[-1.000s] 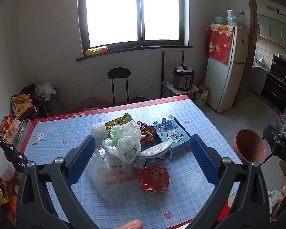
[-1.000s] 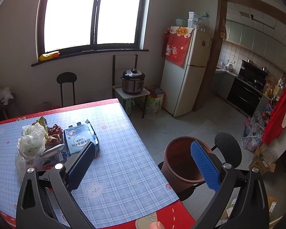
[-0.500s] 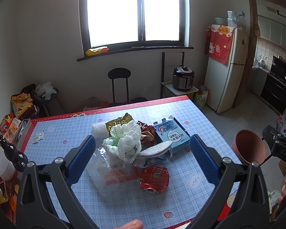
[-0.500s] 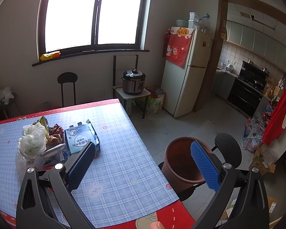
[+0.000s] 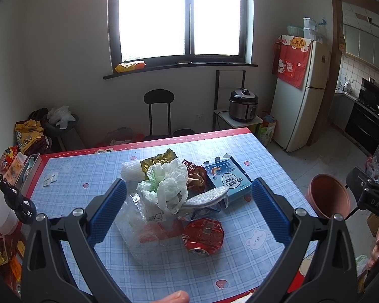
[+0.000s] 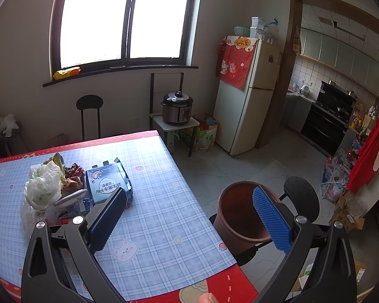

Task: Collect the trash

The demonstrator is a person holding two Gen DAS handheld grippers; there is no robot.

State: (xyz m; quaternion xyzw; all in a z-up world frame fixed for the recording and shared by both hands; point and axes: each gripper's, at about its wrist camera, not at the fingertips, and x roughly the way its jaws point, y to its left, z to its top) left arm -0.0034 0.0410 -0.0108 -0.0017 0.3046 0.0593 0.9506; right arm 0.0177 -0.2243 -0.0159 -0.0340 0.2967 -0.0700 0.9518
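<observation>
A heap of trash lies mid-table on the blue checked cloth (image 5: pixel 88 176): a white plastic bag (image 5: pixel 168 185), a clear plastic wrap (image 5: pixel 139 229), a crushed red can (image 5: pixel 203 234), a blue carton (image 5: pixel 227 178), gold and red wrappers (image 5: pixel 159 159). My left gripper (image 5: pixel 188 214) hovers open above the near side of the heap, holding nothing. In the right wrist view the heap's white plastic bag (image 6: pixel 44 185) and blue carton (image 6: pixel 106 184) sit at the left. My right gripper (image 6: pixel 189 222) is open over the table's right edge, empty. A brown bin (image 6: pixel 240 214) stands on the floor beside the table.
A black stool (image 5: pixel 159 111) and a rice cooker (image 5: pixel 242 104) on a small stand are behind the table, a fridge (image 5: pixel 300 93) to the right. Clutter, a white jar (image 5: pixel 0 214) and a black figure crowd the table's left edge. The brown bin (image 5: pixel 328 197) shows at right.
Both views have barely shifted. The left gripper has drifted slightly; the heap and the bin stay where they were. Both grippers remain open.
</observation>
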